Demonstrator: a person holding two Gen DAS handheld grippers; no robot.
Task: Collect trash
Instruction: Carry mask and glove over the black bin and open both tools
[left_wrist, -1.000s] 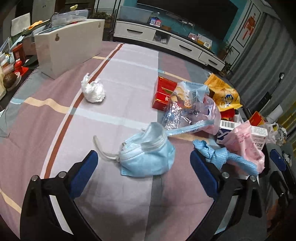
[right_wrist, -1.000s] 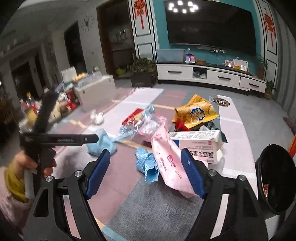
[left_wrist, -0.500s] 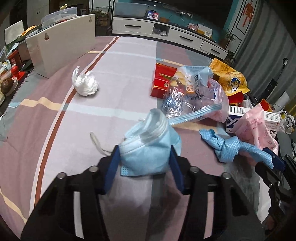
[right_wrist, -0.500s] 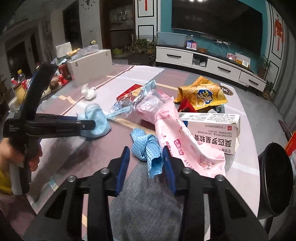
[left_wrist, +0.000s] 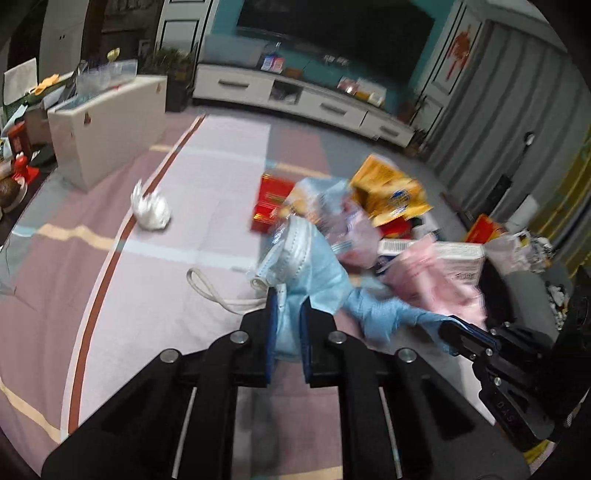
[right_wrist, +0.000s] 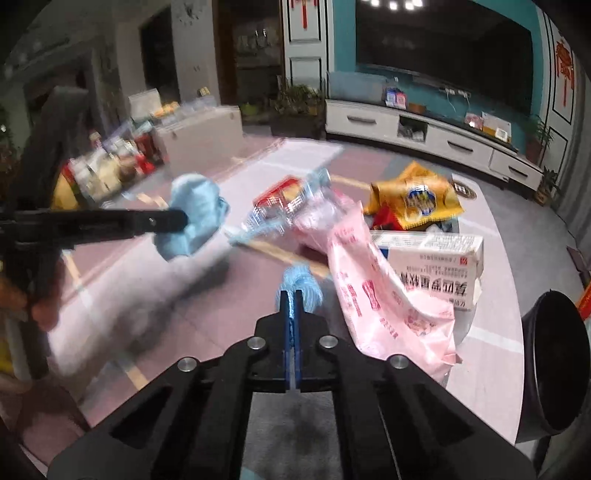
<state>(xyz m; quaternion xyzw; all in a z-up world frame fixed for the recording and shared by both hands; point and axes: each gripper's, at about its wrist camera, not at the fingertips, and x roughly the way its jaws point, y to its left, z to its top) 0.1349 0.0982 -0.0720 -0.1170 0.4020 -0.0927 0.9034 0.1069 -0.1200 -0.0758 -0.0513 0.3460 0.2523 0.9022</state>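
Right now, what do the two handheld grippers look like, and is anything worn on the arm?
Both the left gripper and right gripper are matte black linkage frames with round silver pivot bolts and flat blue-padded fingers. In the right wrist view a yellow sleeve shows at the left edge. No cables are visible.

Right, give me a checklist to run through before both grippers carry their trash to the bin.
1. Left gripper on the blue face mask: ok, jaws closing with the mask pinched between them.
2. Right gripper on the knotted blue cloth: ok, shut on it.
3. Mask clear of the table: ok in the right wrist view; its ear loop hangs low.
4. Cloth free of the pink plastic bag: cannot tell, they sit close.
5. Black bin open and unobstructed: ok, at the table's right edge.
6. Nothing else dragged along: cannot tell, motion blur.
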